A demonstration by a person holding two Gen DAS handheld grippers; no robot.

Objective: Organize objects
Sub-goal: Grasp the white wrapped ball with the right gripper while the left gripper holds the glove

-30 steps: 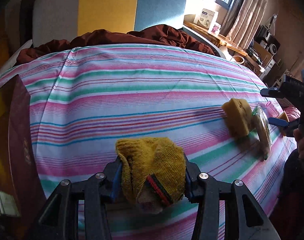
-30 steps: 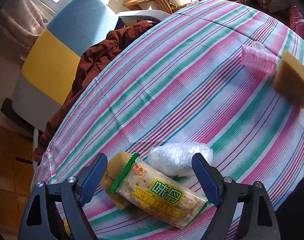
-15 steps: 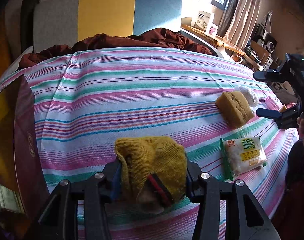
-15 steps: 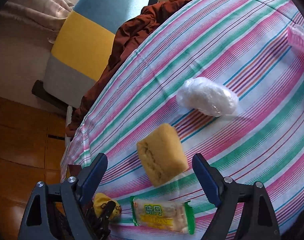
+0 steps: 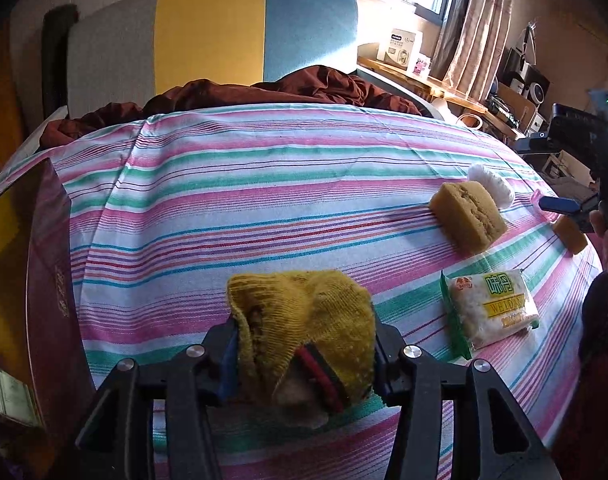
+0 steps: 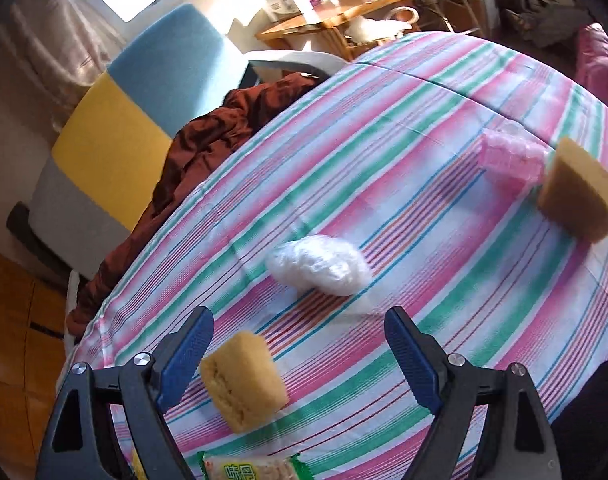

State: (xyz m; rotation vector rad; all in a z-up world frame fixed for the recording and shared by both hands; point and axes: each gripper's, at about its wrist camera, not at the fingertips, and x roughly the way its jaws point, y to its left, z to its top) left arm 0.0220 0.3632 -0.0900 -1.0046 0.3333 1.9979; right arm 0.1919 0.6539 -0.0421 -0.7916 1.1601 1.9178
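Two claws are in play, and the left gripper (image 5: 304,344) has the sock (image 5: 304,320) between its jaws. Those jaws have just been easing apart, yet the blue pads are against both flanks of the yellow knit, so the sock is pinched and bunched, its striped cuff hanging down toward the camera. It sits low over the near edge of the bed (image 5: 264,208), toward the left corner.

Out to the right, the right gripper (image 6: 296,356) stands wide open and holds nothing. Just inside its left jaw lies the cake (image 6: 242,380), flat on the cloth, long axis running away from the claw and slanted a little left. By my reading, this is the relation that matters: the cake sits off-centre, close to the left pad, so the claw would need to shift left and drop before closing across the short side. The right hand is clearly the nearer one for it.

Beyond the jaws, a white bag (image 6: 317,264) lies mid-bed. Farther right, a pink roller (image 6: 507,160) touches a sponge (image 6: 579,192) near the right edge. A cracker pack (image 5: 491,308) lies flat by the near edge, between the two claws.

Underneath, a striped sheet, soft and lightly creased. A brown blanket (image 5: 284,88) is heaped at the far edge against a grey, yellow and blue headboard (image 5: 208,36). Windows, curtains and a wooden desk fill the room behind.
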